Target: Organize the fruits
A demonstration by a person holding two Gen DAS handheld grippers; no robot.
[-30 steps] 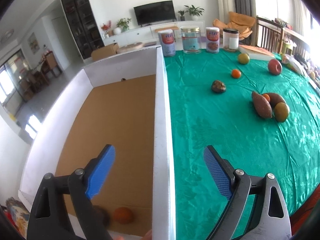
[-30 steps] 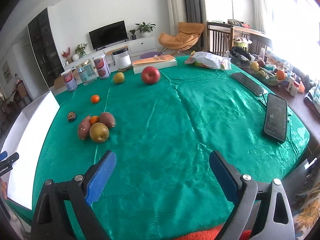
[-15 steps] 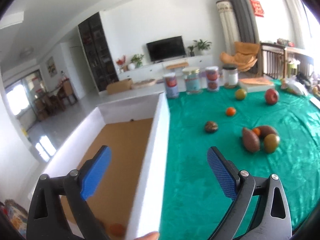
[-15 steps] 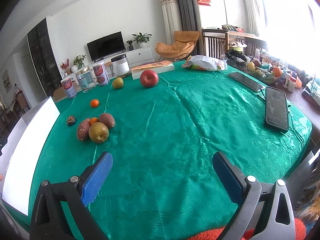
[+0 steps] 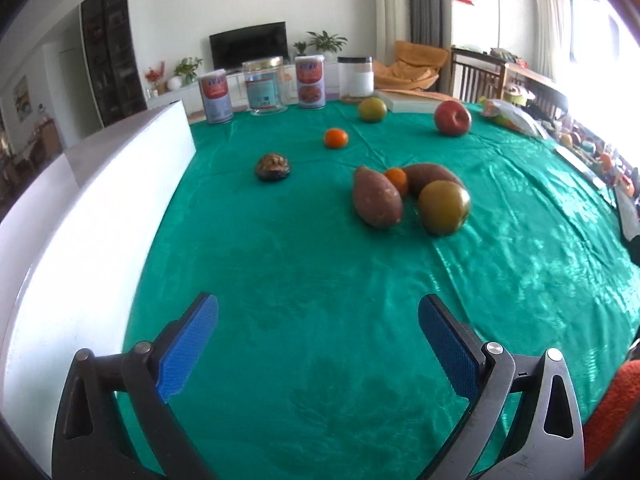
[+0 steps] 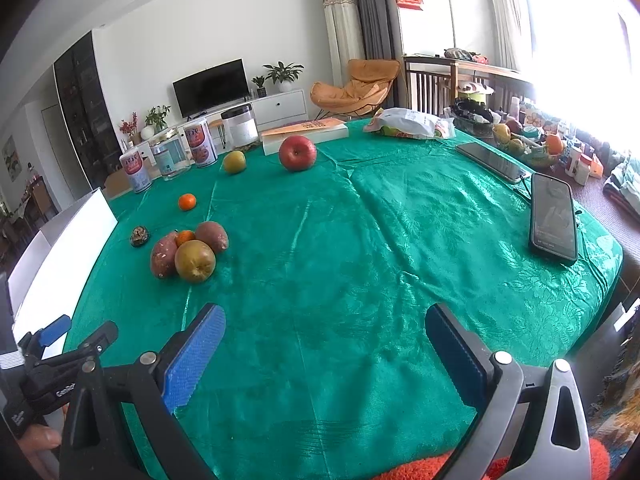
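Observation:
On the green tablecloth [image 5: 320,264] lies a cluster: a brown-green pear [image 5: 444,207] [image 6: 195,260], two sweet potatoes [image 5: 377,197] [image 6: 163,255] and a small orange [image 5: 397,179]. Farther off lie another orange [image 5: 335,138] [image 6: 187,201], a dark brown fruit [image 5: 272,166] [image 6: 139,236], a yellow-green pear [image 5: 372,109] [image 6: 234,161] and a red apple [image 5: 452,118] [image 6: 297,153]. A white box [image 5: 100,200] [image 6: 60,256] stands at the left. My left gripper [image 5: 318,344] is open and empty over the cloth, beside the box. My right gripper [image 6: 324,352] is open and empty near the front edge.
Several tins and jars [image 5: 264,86] [image 6: 172,156] stand at the table's far edge with a flat box [image 6: 304,132]. A snack bag [image 6: 408,126] and two phones [image 6: 554,216] lie at the right. The left gripper also shows in the right wrist view [image 6: 56,336].
My left gripper has swung right, from over the box's interior to over the green cloth facing the fruit cluster. My right gripper has shifted only slightly.

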